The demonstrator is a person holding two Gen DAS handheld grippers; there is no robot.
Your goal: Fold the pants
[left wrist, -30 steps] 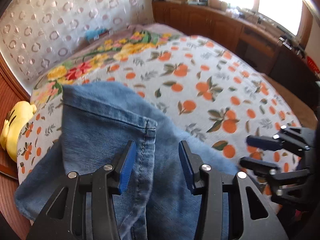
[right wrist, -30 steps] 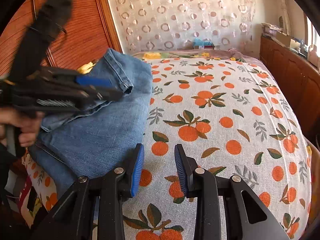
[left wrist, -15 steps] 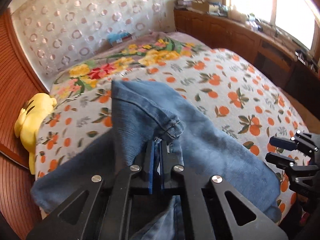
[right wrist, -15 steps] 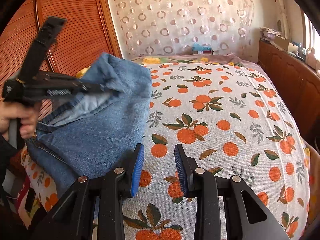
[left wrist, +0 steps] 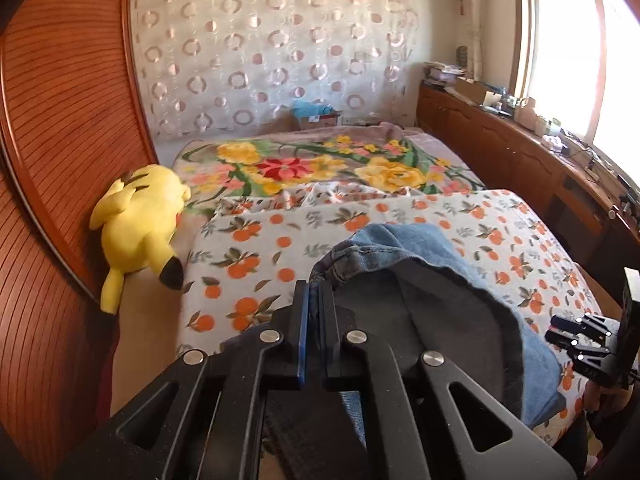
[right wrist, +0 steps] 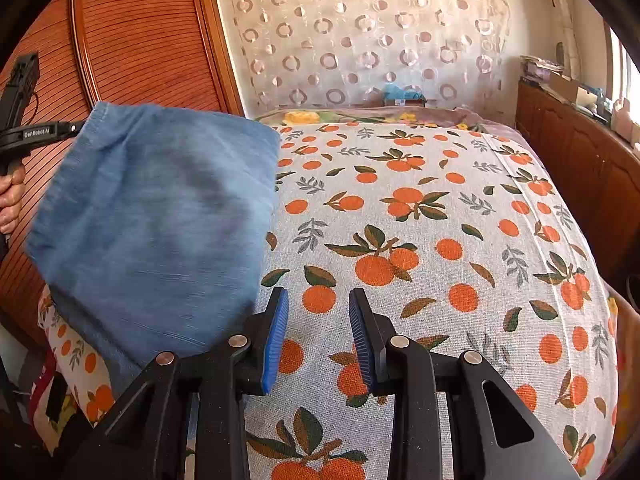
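Two tongs in play. Left tongs (left wrist: 314, 300) are clenched on a hem corner of the blue jeans (right wrist: 160, 208), holding that end up off the bed (right wrist: 460, 208); the lower part of the denim rests on the near-left side of the orange-print sheet. Right tongs (right wrist: 318, 332) are released, nothing between the pads, hovering over bare sheet just right of the jeans.

Risks as I read it:
- Single-corner pinch on heavy denim: cloth could slip out mid-swing.
- One-sided lift: the panel may twist or bunch, so the fold lands crooked.
- Jeans sit close to the bed's edge; a sideways tug could drag them off.

Denim looks mid-blue and soft, its darker inner side showing in the left wrist view. Yellow plush toy (left wrist: 138, 224) lies by the wall, well apart.
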